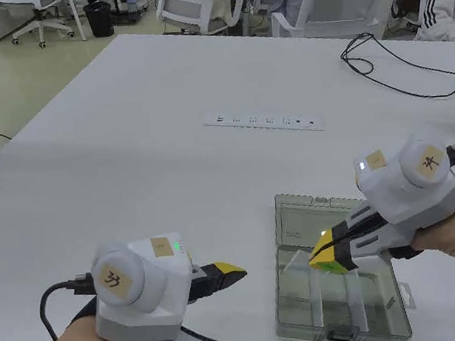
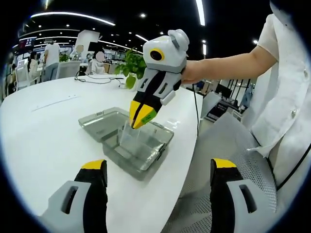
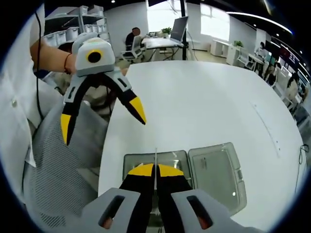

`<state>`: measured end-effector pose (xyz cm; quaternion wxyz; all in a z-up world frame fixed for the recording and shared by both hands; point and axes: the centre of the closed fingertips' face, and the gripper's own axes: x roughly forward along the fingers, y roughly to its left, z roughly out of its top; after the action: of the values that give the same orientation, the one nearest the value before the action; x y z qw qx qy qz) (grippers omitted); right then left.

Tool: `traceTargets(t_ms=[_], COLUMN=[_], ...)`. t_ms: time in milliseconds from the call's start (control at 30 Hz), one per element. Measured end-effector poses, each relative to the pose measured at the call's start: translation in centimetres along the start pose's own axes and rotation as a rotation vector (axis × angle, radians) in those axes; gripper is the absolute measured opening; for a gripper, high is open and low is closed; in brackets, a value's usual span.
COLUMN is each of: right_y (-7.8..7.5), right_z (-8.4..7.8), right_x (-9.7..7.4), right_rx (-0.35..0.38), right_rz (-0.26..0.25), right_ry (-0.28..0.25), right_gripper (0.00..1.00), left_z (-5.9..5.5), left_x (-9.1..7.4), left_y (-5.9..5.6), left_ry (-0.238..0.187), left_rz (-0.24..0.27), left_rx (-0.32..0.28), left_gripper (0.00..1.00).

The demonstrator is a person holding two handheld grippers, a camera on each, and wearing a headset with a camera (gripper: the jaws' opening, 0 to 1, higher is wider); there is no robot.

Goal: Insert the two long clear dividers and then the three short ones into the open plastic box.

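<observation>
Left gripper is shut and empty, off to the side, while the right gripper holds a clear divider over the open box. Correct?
Not quite: the left gripper is open, jaws spread wide, as the right gripper view shows. It is empty, off to the side, while the right gripper holds a clear divider over the open box.

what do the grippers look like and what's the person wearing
The left gripper and right gripper both have white-grey bodies, black jaws with yellow tips and tan handwritten stickers, and each trails a black cable. The person wears a white short-sleeved shirt.
</observation>
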<state>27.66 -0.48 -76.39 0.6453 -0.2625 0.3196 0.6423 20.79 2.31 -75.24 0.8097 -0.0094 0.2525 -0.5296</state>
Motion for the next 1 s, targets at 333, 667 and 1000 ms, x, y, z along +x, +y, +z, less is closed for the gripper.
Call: traceTargets(t_ms=[333,667,1000], right_y=[0.1,0.1,0.2], right_z=[-0.4,-0.8,-1.7], right_x=[1.7,3.0,4.1], right_rx=[-0.058,-0.047,-0.042], right_rz=[0.017,0.031,0.05], right_ry=[0.046,0.07,0.112], right_gripper=[0.03,0.03,0.03], left_z=[0.0,-0.1,-0.1], left_x=[0.2,0.2,0.2], left_y=[-0.2,-0.2,-0.1], left_ry=[-0.002,0.002,0.001], left_rz=[-0.007,-0.01,-0.012], left_rx=[-0.002,-0.006,-0.009], left_gripper=[0.89,0.9,0.9])
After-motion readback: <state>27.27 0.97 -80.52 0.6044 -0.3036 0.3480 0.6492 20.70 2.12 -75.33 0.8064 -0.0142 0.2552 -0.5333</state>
